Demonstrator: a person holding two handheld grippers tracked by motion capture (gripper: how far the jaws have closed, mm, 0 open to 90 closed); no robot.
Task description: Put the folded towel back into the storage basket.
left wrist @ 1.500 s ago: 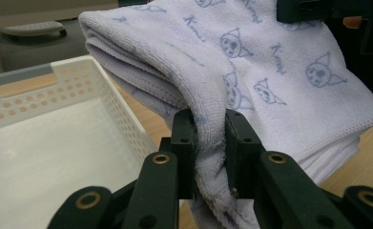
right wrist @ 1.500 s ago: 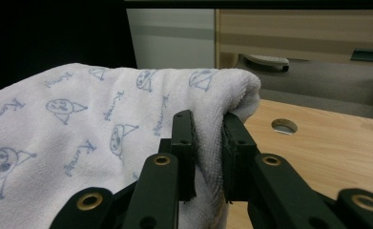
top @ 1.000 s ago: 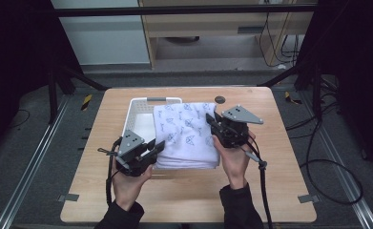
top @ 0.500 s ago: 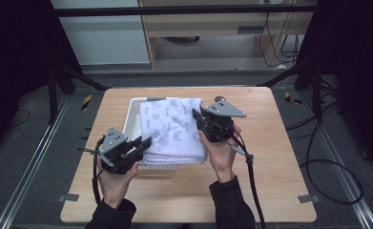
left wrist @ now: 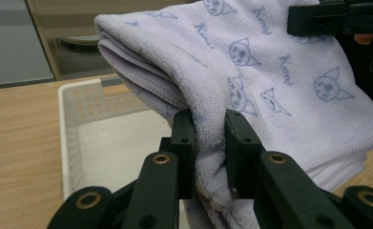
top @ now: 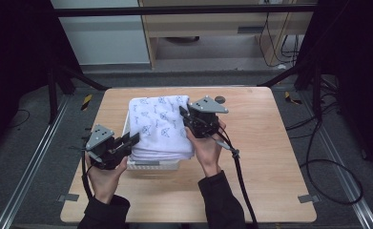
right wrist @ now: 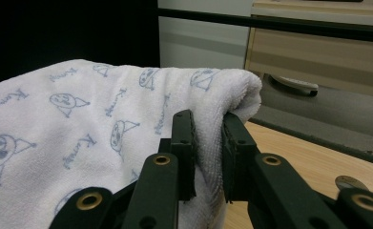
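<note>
- The folded towel [top: 161,126] hangs over the white basket [top: 151,164], held above it and slightly to the right, with its long axis running away from you.
- Your left gripper [top: 129,141] is clamped on its near-left edge.
- Your right gripper [top: 188,119] pinches the right fold.
- Lower both together; the basket lies directly beneath.
</note>
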